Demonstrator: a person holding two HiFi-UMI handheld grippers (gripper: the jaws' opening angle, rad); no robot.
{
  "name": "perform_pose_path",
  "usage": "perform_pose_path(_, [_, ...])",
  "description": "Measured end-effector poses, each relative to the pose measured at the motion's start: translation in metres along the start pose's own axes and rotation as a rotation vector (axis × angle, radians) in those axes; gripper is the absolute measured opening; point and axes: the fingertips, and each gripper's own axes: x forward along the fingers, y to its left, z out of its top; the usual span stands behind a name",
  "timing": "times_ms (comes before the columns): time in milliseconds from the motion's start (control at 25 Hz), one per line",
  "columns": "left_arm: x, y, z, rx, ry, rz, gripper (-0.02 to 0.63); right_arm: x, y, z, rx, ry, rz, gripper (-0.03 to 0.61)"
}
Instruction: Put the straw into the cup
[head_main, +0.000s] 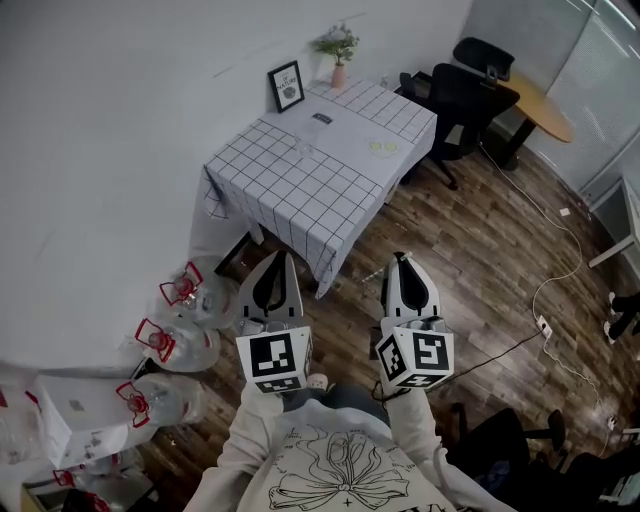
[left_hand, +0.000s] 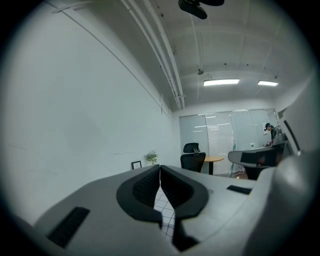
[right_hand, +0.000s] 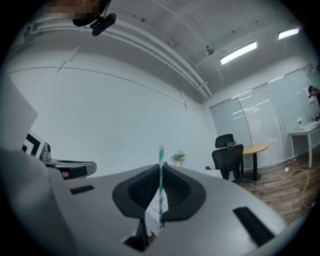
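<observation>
A white-and-teal striped straw (right_hand: 160, 186) stands upright between the jaws of my right gripper (right_hand: 160, 172), which is shut on it. In the head view the right gripper (head_main: 402, 260) and the left gripper (head_main: 282, 258) are side by side over the wood floor, both pointing level at the table (head_main: 290, 205) with the checked cloth. A small clear cup (head_main: 305, 148) stands near the middle of that table, well ahead of both grippers. The left gripper (left_hand: 160, 171) is shut with nothing between its jaws.
A framed picture (head_main: 287, 85), a potted plant (head_main: 337, 45), a card (head_main: 321, 118) and a pale dish (head_main: 383, 147) share the table. Water jugs (head_main: 183, 290) crowd the floor on the left. Black chairs (head_main: 462, 100), a round wooden table (head_main: 548, 108) and floor cables (head_main: 560, 285) are on the right.
</observation>
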Motion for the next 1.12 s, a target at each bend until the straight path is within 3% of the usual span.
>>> perform_pose_path(520, [0.064,0.026,-0.023,-0.008,0.059,0.017,0.005,0.068,-0.012,-0.019,0.005,0.047,-0.003,0.015])
perform_pose_path(1120, [0.241,0.063,-0.011,-0.003,0.066,0.143,0.005,0.274,-0.063,0.000,0.029,0.036,0.123,0.015])
